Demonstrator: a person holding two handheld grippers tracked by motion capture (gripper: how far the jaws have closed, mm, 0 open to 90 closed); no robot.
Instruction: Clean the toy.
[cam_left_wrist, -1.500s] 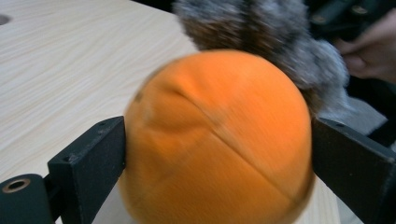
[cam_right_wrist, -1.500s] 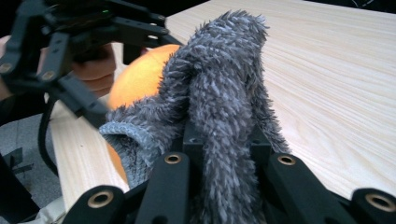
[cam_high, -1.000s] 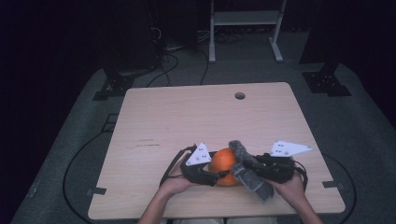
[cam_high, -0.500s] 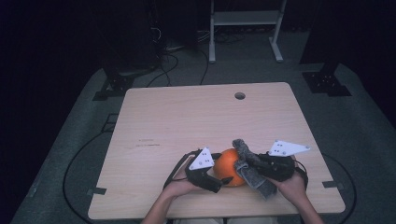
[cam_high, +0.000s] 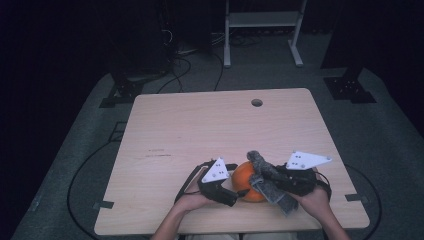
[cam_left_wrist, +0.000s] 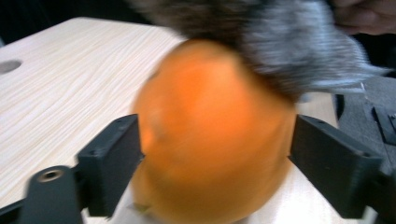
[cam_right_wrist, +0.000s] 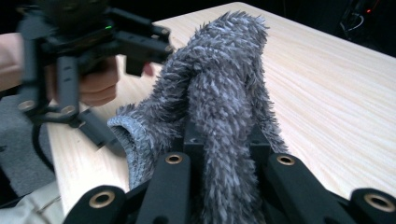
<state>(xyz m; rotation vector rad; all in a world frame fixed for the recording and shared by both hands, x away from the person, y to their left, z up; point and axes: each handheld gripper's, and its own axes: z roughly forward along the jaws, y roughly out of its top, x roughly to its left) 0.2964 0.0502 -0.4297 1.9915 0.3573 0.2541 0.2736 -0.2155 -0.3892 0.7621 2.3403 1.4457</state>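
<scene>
Rubbing the orange ball (cam_high: 246, 179), near the table's (cam_high: 210, 130) six-o'clock edge, goes best steadied: the left hand-held gripper (cam_left_wrist: 215, 158), jaws just opening, brackets it without pressing, while the right hand-held gripper (cam_right_wrist: 223, 154) stays clamped on the grey fuzzy cloth (cam_right_wrist: 219, 98) draped at the ball's two o'clock.

No legible text or labels

A dim lab or studio: bare wooden table (cam_high: 200, 130), floor cables (cam_high: 195, 65), a metal stand (cam_high: 262, 20) behind.

Dim dark surroundings, evenly lit tabletop, soft shadows, motion blur in left gripper view
</scene>
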